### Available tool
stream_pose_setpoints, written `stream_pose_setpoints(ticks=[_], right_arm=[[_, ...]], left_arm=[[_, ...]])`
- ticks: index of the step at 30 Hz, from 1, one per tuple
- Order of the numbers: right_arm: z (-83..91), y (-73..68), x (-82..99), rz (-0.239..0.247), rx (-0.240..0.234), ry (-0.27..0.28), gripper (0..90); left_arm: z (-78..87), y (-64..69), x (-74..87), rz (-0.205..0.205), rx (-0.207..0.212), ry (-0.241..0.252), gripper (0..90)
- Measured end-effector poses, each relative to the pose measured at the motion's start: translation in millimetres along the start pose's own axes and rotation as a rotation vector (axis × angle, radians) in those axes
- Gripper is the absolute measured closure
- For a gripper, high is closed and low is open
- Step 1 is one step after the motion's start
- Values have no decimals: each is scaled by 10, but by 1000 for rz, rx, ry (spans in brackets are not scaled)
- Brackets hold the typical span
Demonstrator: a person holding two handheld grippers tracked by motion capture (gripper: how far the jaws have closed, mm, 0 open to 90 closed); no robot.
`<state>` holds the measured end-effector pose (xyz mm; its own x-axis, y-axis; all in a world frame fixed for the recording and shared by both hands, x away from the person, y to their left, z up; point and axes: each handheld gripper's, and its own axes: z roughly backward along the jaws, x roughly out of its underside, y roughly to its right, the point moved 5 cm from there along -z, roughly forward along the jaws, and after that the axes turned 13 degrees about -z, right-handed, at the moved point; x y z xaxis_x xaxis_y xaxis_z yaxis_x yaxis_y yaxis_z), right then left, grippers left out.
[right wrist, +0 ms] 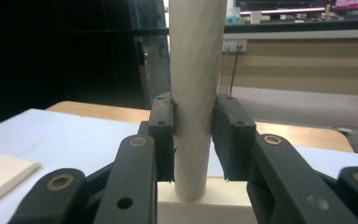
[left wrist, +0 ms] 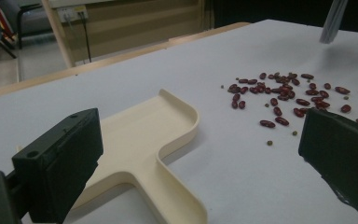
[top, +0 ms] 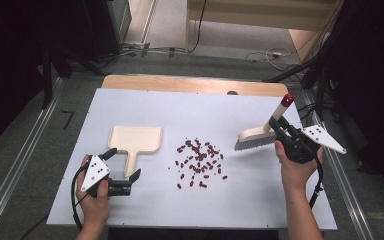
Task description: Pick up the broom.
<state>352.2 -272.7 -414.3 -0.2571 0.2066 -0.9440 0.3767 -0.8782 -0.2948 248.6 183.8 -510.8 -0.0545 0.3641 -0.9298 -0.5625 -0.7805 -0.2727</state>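
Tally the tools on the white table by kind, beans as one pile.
Cream plastic dustpan: 1
Cream hand brush with red-tipped handle: 1
Black two-jaw grippers: 2, left gripper open by the dustpan handle, right gripper shut on the brush handle
Scattered pile of dark red beans: 1
Total: 5

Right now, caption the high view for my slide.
Right gripper holds the brush beside scattered beans; open left gripper straddles the dustpan handle.
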Motion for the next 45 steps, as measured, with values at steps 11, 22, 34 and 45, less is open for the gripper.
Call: stream_pose_setpoints(ticks=[11, 22, 34, 45], right_arm=[[55, -354, -51, 21, -74, 11, 687], [77, -700, -11, 35, -154, -6, 687], [66, -983, 96, 41, -206, -36, 687], [102, -1266, 184, 56, -263, -52, 687]], left_arm=[[-124, 338, -411, -23, 131, 86, 0], [-407, 698, -830, -33, 234, 85, 41], [-745, 1008, -1131, -15, 324, 83, 135], [-796, 1114, -1243, 47, 360, 65, 291]])
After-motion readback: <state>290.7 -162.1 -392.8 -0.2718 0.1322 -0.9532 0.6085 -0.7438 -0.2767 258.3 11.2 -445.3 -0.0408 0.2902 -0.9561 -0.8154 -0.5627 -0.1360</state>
